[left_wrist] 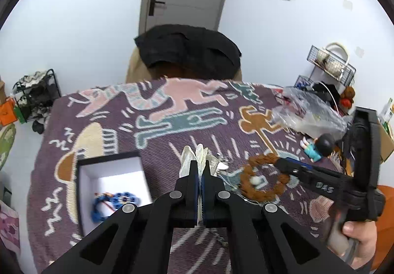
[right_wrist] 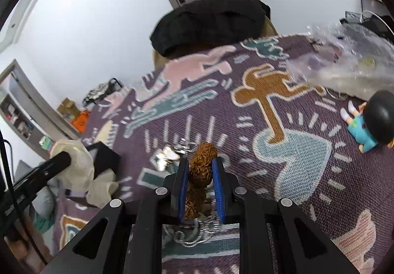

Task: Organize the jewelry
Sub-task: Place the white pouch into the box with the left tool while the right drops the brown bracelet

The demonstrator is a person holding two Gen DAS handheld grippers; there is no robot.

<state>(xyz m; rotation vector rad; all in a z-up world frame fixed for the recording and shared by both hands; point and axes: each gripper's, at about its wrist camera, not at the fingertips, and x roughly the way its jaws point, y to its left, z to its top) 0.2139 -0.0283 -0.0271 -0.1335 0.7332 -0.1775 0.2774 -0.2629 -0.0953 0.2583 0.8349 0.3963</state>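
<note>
My left gripper (left_wrist: 200, 163) is shut on a crumpled white plastic bag (left_wrist: 197, 153), held above the patterned cloth; the bag also shows in the right wrist view (right_wrist: 73, 163). A black box with a white inside (left_wrist: 110, 175) lies to its left and holds a blue bead bracelet (left_wrist: 110, 202). My right gripper (right_wrist: 200, 163) is shut on a brown bead bracelet (right_wrist: 202, 168); its loop rests on the cloth in the left wrist view (left_wrist: 266, 178). A silver piece of jewelry (right_wrist: 170, 153) lies on the cloth just left of the right gripper.
A purple patterned cloth (left_wrist: 147, 106) covers the table. A doll with black hair (right_wrist: 369, 124) and a clear plastic bag (left_wrist: 305, 111) lie at the right. A chair with black clothing (left_wrist: 189, 50) stands behind the table. A wire rack (left_wrist: 330, 65) stands at the far right.
</note>
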